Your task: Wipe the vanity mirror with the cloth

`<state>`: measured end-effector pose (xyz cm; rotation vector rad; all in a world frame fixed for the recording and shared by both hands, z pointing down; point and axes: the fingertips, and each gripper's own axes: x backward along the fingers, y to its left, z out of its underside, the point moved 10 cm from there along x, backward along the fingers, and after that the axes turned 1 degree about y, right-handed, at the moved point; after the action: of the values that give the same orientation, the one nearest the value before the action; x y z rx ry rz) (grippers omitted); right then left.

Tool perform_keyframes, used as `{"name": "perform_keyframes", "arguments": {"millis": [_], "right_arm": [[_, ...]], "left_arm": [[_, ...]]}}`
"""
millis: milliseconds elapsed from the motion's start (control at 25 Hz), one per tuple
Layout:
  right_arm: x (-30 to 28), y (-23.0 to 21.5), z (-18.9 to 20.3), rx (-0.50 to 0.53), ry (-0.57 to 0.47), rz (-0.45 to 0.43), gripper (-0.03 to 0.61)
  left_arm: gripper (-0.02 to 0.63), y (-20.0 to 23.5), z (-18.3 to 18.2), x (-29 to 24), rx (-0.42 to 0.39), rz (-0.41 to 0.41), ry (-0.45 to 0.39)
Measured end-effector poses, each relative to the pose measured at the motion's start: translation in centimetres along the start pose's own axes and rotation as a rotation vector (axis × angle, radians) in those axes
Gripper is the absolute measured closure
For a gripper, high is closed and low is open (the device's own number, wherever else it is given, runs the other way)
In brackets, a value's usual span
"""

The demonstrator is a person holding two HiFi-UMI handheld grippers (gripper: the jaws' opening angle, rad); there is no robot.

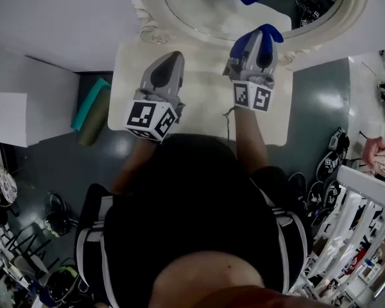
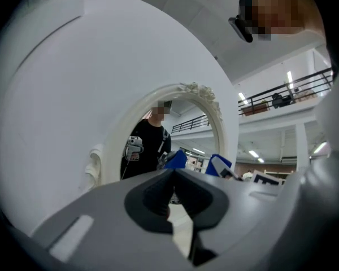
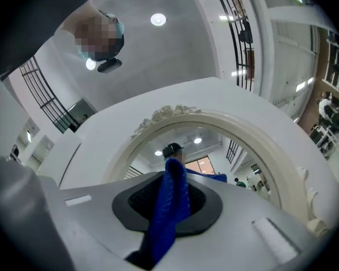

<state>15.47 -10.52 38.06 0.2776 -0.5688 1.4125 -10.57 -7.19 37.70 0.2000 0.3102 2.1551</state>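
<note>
The oval vanity mirror (image 1: 205, 8) in its ornate cream frame stands at the back of the cream vanity top (image 1: 131, 69). My right gripper (image 1: 255, 43) is shut on a blue cloth (image 1: 244, 40), held just in front of the mirror's lower rim. In the right gripper view the cloth (image 3: 170, 196) hangs between the jaws of the gripper (image 3: 168, 205), with the mirror (image 3: 214, 145) straight ahead. My left gripper (image 1: 173, 58) hovers over the table to the left, shut and empty. Its jaws (image 2: 172, 199) point at the mirror (image 2: 152, 145), whose glass reflects the person and the cloth.
Rolled teal and olive mats (image 1: 93, 108) lie on the floor left of the table, beside a white box (image 1: 13, 117). Shoes (image 1: 327, 165) and a white railing (image 1: 366, 223) stand to the right. The person's body fills the lower middle of the head view.
</note>
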Motion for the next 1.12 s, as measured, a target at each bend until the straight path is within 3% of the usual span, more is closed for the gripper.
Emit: {"name": "perform_keyframes", "arguments": {"millis": [440, 760, 1120], "right_arm": [[4.4, -8.0, 0.5, 0.06, 0.062, 0.231, 0.54], [4.4, -12.2, 4.4, 0.03, 0.119, 0.322, 0.54], [2.5, -15.4, 8.8, -0.013, 0.138, 0.353, 0.538]], "left_arm": [[0.603, -4.8, 1.3, -5.1, -0.008, 0.186, 0.058], [0.603, -5.0, 1.9, -7.7, -0.022, 0.195, 0.078], [0.603, -4.3, 2.8, -9.9, -0.05, 0.154, 0.104]]}}
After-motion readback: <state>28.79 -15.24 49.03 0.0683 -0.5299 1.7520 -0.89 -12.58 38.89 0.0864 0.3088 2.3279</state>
